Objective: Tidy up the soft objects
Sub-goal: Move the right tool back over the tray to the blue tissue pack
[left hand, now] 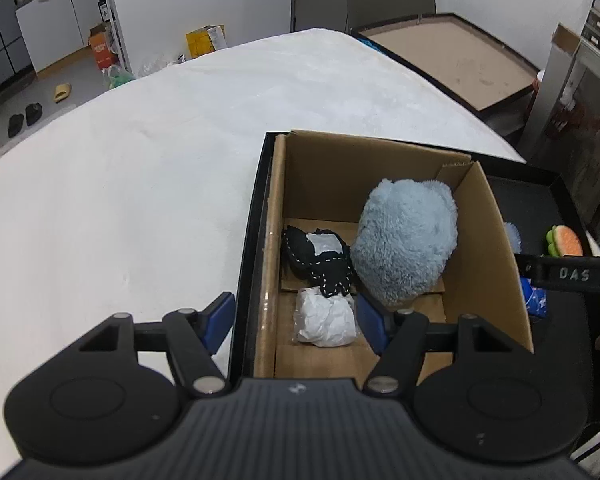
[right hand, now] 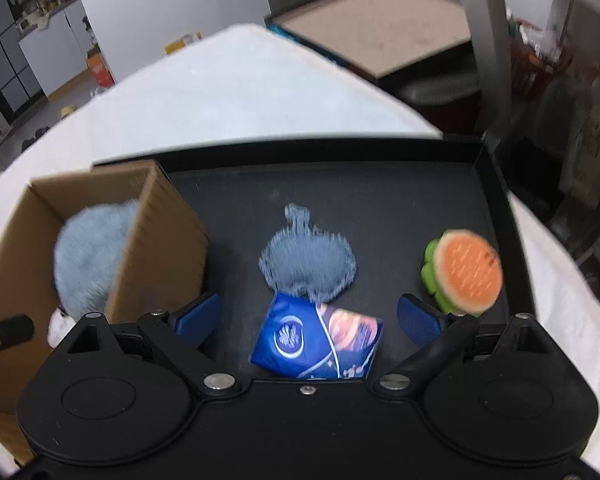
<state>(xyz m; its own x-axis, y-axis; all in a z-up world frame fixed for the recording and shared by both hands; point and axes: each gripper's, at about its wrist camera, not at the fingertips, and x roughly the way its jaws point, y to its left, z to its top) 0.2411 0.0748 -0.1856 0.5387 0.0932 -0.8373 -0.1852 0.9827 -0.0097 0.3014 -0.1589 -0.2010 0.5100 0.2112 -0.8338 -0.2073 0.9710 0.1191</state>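
A cardboard box (left hand: 485,240) stands at the left end of a black tray (right hand: 380,188). Inside lie a fluffy light-blue plush (left hand: 406,240), a black-and-white stitched soft toy (left hand: 320,260) and a white crumpled packet (left hand: 326,322). My left gripper (left hand: 296,322) hangs open over the box's left wall, one finger outside it and one inside beside the packet. On the tray floor sit a blue-grey chenille pad (right hand: 308,260), a blue tissue pack (right hand: 316,344) and an orange-and-green burger-shaped soft toy (right hand: 466,274). My right gripper (right hand: 308,320) is open, its pads either side of the tissue pack without touching it.
The tray rests on a white fuzzy cover (left hand: 140,160) that stretches far to the left and back. A brown-topped table (left hand: 456,60) stands behind, and a metal-framed shelf unit (right hand: 540,80) to the right. Boxes and slippers lie on the floor at the far left.
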